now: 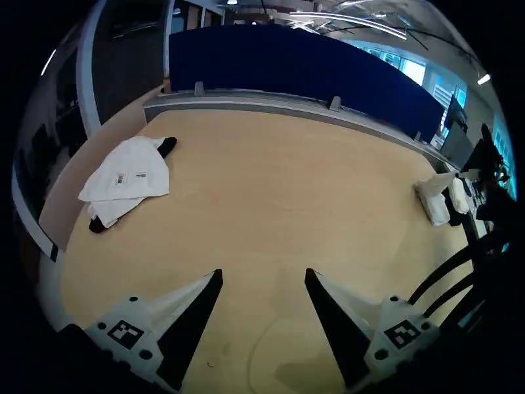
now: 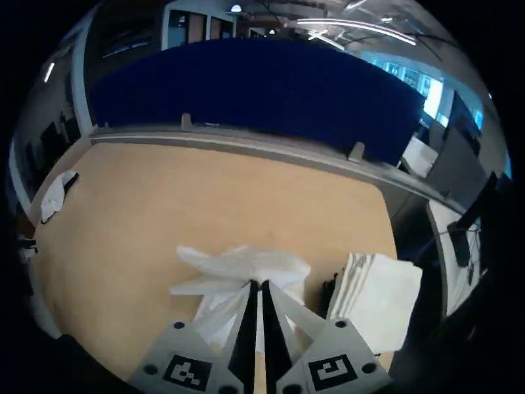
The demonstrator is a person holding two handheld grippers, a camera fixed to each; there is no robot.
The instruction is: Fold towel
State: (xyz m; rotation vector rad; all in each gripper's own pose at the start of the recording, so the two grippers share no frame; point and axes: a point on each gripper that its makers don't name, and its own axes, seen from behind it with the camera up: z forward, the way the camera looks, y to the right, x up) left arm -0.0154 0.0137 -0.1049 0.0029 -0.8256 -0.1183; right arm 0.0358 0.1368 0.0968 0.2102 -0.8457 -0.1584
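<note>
In the right gripper view a crumpled white towel point(image 2: 239, 269) lies on the wooden table, and my right gripper point(image 2: 260, 284) is shut on its near edge, fingers pressed together with cloth between them. A stack of folded white towels point(image 2: 380, 292) sits just to its right. In the left gripper view my left gripper point(image 1: 262, 274) hangs open over bare table with nothing between its fingers. Far off at the right edge of that view the white towels point(image 1: 436, 197) show small.
The wooden table point(image 1: 275, 184) is backed by a grey rail and a blue partition point(image 1: 295, 65). A white folded cloth with a black item beneath it point(image 1: 128, 177) lies at the table's left side. Dark chair parts point(image 1: 459, 276) stand at the right.
</note>
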